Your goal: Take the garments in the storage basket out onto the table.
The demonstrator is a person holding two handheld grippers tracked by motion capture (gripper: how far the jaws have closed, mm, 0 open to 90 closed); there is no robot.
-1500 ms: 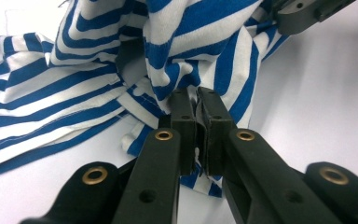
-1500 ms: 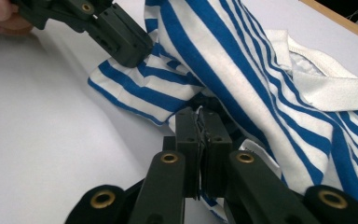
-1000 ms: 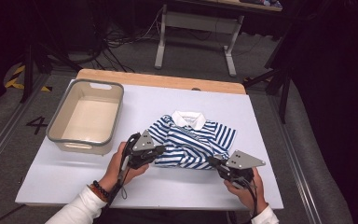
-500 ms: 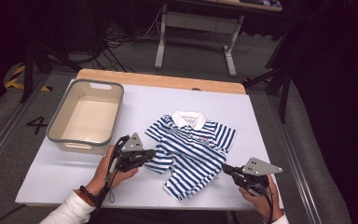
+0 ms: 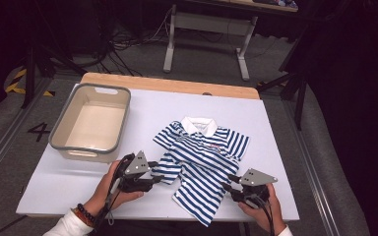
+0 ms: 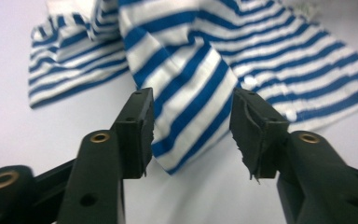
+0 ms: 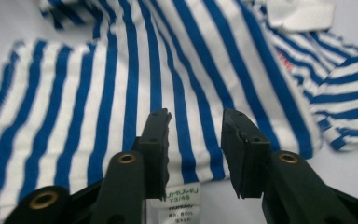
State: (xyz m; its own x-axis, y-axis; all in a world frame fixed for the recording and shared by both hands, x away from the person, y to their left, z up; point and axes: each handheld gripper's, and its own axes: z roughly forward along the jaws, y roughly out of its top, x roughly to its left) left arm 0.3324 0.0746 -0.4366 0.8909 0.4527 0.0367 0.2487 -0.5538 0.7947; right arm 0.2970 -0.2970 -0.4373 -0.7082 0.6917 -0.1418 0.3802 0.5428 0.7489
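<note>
Both grippers are held low at the near edge of the table. The left gripper (image 5: 153, 180) is parked at the near-left corner of the striped polo shirt (image 5: 203, 167), and its jaws have just been opening: a clear gap is seen between the two black pads (image 6: 140, 128), with a fold of striped cloth lying past them, not pinched. Same story on the right gripper (image 5: 232, 183), set just beside the shirt's near-right hem; its jaws have just been opening too, nothing is clamped, and the cloth and a small white care label (image 7: 177, 205) are seen past the gap.

The shirt is spread on the white table (image 5: 285, 147), a bit right of centre, collar at the far end. It's soft knit fabric with blue and white stripes, a plain white collar (image 5: 200, 125) and some small red lettering on the chest. The left sleeve is rumpled and the bottom hem runs skewed.

One tub (image 5: 59, 142) is placed at the far left, well apart from the shirt: rectangular, beige inside, grey rim, rounded corners, a handle slot in the far wall. Nothing is kept in it.

Counted up: two grippers, one shirt, one tub.
</note>
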